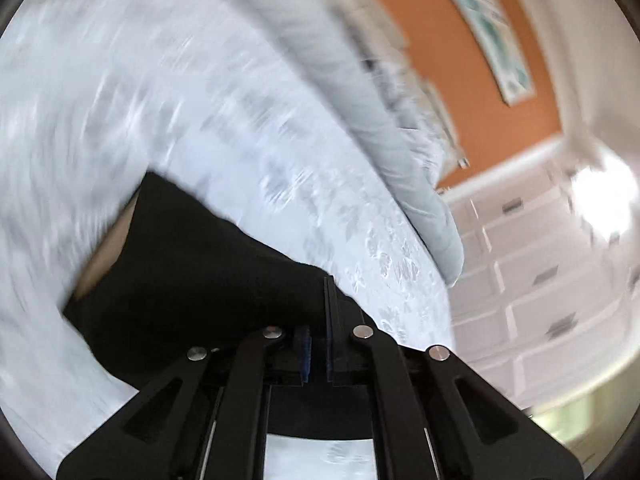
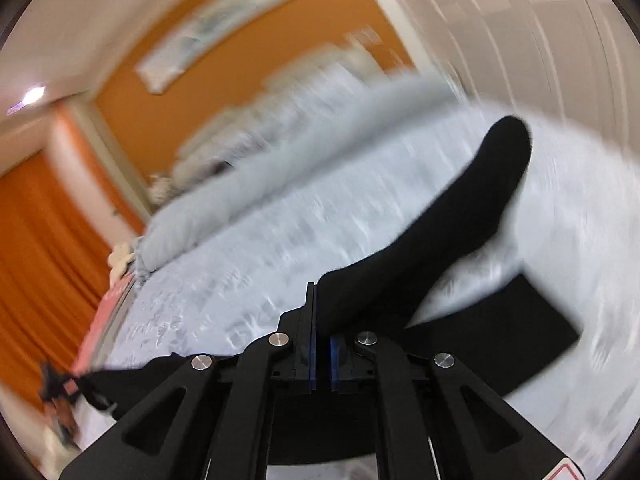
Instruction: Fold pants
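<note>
Pants (image 1: 188,276), one black pair, are lifted above one bed (image 1: 140,92) with a pale leaf-print cover, and two grippers grasp them, one at each side. Both views are smeared by motion blur.

On the left, the left gripper (image 1: 318,354) has its blue-padded fingers (image 1: 305,352) drawn close together with black cloth running in between them; the fabric bunches to the left of the fingertips and hangs over the cover. One long grey bolster (image 1: 384,120) lies across the bed beyond, and one framed picture (image 1: 496,28) hangs on one orange wall (image 1: 448,60). White panelled cupboards (image 1: 532,272) fill the right side.

On the right, the right gripper (image 2: 323,354) likewise has its fingers (image 2: 312,356) nearly together, pinching the edge of the pants (image 2: 452,232). From the fingertips the cloth rises up and to the right in one dark fold, while another flat dark part lies lower right on the cover (image 2: 280,240). Orange curtains (image 2: 44,248) hang at far left, beside the bolster (image 2: 256,176).
</note>
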Demonstrator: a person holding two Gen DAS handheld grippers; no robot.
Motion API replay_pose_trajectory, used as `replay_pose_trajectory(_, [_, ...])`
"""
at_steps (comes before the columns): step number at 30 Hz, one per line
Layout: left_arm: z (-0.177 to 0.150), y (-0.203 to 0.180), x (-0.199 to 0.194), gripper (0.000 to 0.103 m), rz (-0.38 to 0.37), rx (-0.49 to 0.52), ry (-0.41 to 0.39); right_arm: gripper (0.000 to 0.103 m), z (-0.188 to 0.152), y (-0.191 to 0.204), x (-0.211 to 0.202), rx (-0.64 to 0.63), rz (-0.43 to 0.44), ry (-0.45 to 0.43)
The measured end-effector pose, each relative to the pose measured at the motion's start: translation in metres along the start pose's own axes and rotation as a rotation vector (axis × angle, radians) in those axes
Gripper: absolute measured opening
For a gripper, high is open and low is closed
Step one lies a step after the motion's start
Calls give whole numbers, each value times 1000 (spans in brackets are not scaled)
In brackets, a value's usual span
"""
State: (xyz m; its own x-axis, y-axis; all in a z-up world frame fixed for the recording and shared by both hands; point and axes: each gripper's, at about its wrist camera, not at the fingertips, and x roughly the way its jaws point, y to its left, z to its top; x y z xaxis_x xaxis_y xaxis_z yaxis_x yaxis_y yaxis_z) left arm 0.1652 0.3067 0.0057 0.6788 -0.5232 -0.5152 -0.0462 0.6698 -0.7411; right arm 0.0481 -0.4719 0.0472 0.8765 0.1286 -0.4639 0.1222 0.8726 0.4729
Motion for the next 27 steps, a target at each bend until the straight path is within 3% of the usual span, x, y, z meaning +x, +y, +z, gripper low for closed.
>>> replay_pose_trajectory(2, [-8,9,0,5,0,33,7,4,-9,-14,-6,-22,-15,-18])
replay_pose_trajectory(3, [-13,19,4,5,2,31,27,7,-21,-35,2,-5,-38,18])
replay_pose_trajectory(5, [-30,55,17,7,41,0,99,12,-58,-88,28,91,-132,162])
replay_pose_trajectory(7, [-56,91,27,8,88,-54,144,9,-88,-128,49,173,-218,280])
replay_pose_trajectory(8, [-66,105,26,8,65,-84,146,9,-100,-140,47,202,-195,272])
replay_pose_trajectory(9, [-74,115,19,10,-12,-126,123,13,-102,-147,36,248,-157,218])
replay_pose_trajectory(10, [-78,120,14,14,-44,-155,107,26,-100,-150,30,289,-153,215])
replay_pose_trajectory(11, [-82,122,7,31,-45,-167,91,36,-97,-151,26,307,-167,213])
replay_pose_trajectory(12, [-84,123,2,36,-44,-167,75,48,-93,-147,21,285,-192,207])
replay_pose_trajectory(13, [-87,121,-8,39,-53,-153,52,49,-91,-142,17,254,-206,202])
replay_pose_trajectory(15, [-86,121,-23,62,-10,-150,10,50,-90,-126,4,201,-192,192])
replay_pose_trajectory(16, [-85,124,-32,70,12,-161,-26,55,-92,-119,-1,193,-178,183])
replay_pose_trajectory(18, [-80,131,-43,72,-1,-188,-44,66,-97,-106,-4,170,-155,177])
replay_pose_trajectory(24, [-60,148,-29,72,-71,-313,-7,67,-100,-72,29,48,-232,224])
replay_pose_trajectory(27, [-55,138,-14,87,-132,-362,33,67,-105,-56,34,28,-217,231])
